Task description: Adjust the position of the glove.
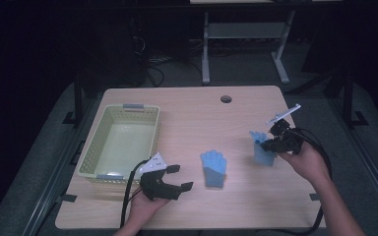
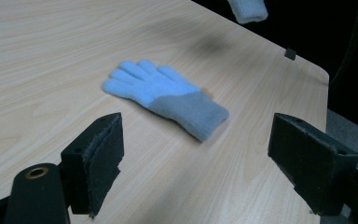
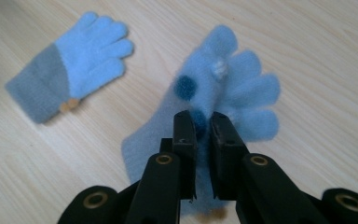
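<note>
On the wooden table (image 1: pixel 187 113) one blue glove (image 1: pixel 213 167) lies flat just right of the wide-open, empty left gripper (image 1: pixel 177 177), nearer to it, while the right gripper (image 1: pixel 270 142) pinches the spotted glove (image 1: pixel 262 150) tight, hanging above the table.

The two-tone blue knitted glove (image 2: pixel 165 95) looks soft and fuzzy; the pale wood-grain table (image 1: pixel 187 113) is smooth and matt; the pale green basket (image 1: pixel 119 142) is latticed plastic.

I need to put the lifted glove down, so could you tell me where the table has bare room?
Bare wood runs between the basket and the table's far edge. The flat glove crowds the near middle.
</note>
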A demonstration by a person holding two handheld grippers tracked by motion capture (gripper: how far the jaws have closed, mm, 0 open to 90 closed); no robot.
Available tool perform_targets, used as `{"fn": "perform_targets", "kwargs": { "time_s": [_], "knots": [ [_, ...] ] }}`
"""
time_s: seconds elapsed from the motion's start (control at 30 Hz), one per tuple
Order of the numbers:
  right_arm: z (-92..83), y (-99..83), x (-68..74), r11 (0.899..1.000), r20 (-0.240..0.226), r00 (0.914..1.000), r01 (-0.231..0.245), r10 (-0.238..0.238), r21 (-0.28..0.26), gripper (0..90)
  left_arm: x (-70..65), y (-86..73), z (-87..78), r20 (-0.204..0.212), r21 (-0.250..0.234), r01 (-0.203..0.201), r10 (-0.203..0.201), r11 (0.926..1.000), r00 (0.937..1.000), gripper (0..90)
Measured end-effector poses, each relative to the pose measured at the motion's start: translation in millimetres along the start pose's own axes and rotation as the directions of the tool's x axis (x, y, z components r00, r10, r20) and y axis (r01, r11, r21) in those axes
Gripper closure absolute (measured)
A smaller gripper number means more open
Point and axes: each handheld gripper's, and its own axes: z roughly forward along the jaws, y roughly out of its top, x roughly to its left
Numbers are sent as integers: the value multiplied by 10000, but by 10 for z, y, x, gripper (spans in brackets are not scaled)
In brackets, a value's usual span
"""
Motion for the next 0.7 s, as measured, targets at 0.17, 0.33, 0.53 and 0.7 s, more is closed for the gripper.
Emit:
{"fn": "perform_targets", "kwargs": {
  "time_s": [0.17, 0.33, 0.53, 0.7],
  "knots": [
    [-38, 89, 66, 9999, -124, 9998, 123, -125, -121, 822, -5, 6, -11, -41, -28, -45, 45, 10000, 10000, 181],
    [-52, 180, 161, 9991, -236, 9989, 407, -410, -115, 822, 1, 5, -8, -58, -56, -88, 88, 9999, 9999, 181],
    [-6, 326, 349, 9959, -561, 9944, 890, -898, -167, 822, 1, 4, -16, -90, -118, -72, 71, 9999, 9999, 180],
    [36, 403, 460, 9936, -746, 9908, 1117, -1127, -175, 822, 6, 8, -25, -92, -97, -63, 62, 9999, 9999, 180]
  ]
}}
